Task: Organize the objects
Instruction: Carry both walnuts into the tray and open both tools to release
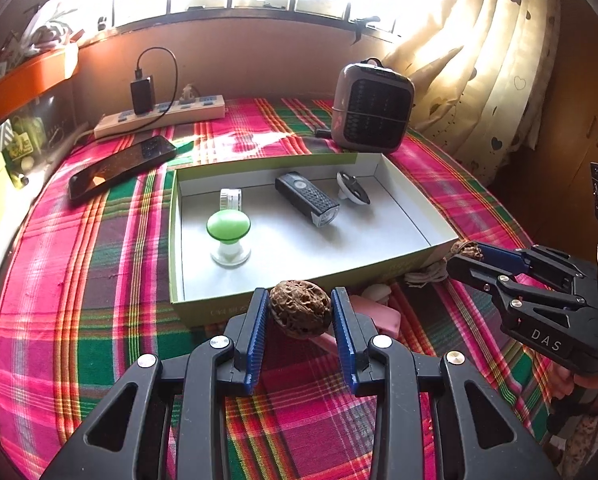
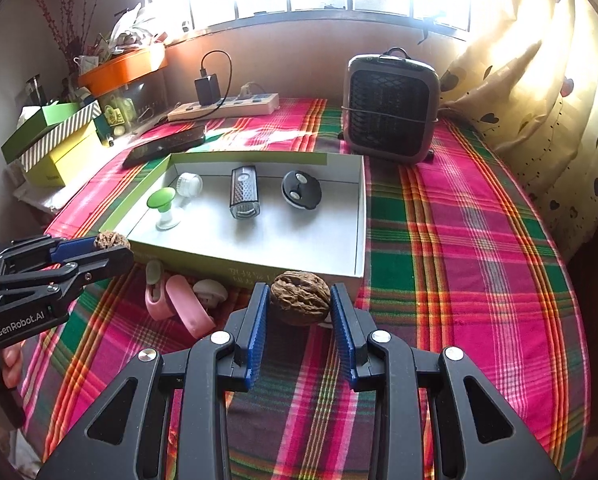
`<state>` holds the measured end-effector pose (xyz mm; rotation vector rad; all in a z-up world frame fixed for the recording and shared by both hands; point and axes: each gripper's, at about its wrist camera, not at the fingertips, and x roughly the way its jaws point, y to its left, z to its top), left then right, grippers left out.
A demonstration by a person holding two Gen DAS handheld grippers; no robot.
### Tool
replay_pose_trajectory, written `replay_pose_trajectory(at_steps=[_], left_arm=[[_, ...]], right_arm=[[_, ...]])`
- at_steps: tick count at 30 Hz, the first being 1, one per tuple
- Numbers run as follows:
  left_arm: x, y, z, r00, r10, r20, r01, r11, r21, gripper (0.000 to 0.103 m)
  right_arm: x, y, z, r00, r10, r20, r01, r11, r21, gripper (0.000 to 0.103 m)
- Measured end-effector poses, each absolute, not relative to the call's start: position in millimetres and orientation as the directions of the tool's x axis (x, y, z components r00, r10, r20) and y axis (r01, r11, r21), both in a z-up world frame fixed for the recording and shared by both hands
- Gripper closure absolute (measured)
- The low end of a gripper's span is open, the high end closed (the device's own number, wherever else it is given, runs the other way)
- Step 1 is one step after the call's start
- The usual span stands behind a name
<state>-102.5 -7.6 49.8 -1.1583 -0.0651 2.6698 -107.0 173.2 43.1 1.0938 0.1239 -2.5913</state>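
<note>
plaid-covered table [image 2: 459, 240] by a sunlit window, a walnut pinched in each gripper
left gripper [image 1: 300, 314] and right gripper [image 2: 300, 304] each clamp a walnut [image 1: 300, 314] just short of the open box [image 2: 361, 216]; best to lift clear over its near wall, then release onto bare floor

Far ahead of the claw, a grey heater [image 2: 391, 106] stands upright on the plaid tablecloth [image 2: 459, 240], ahead and to the right. Ahead and to the left lies a dark phone [image 1: 119, 168], and beyond it a power strip [image 1: 159, 118] with a black charger [image 1: 143, 94] plugged in. Further left — stacked boxes [image 2: 55, 144], perhaps cardboard. A cream curtain [image 2: 539, 80] hangs at far right.
</note>
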Motion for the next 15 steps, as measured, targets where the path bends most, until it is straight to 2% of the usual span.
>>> replay_pose_trajectory(at_steps=[15], left_arm=[[-148.4,0.7,52.9,-0.644,0.240,-0.726,-0.213,-0.968,-0.132,0.073]], right_arm=[[-152.8,159.6,49.2,-0.636,-0.282,-0.718,0.356,-0.933,0.051,0.071]])
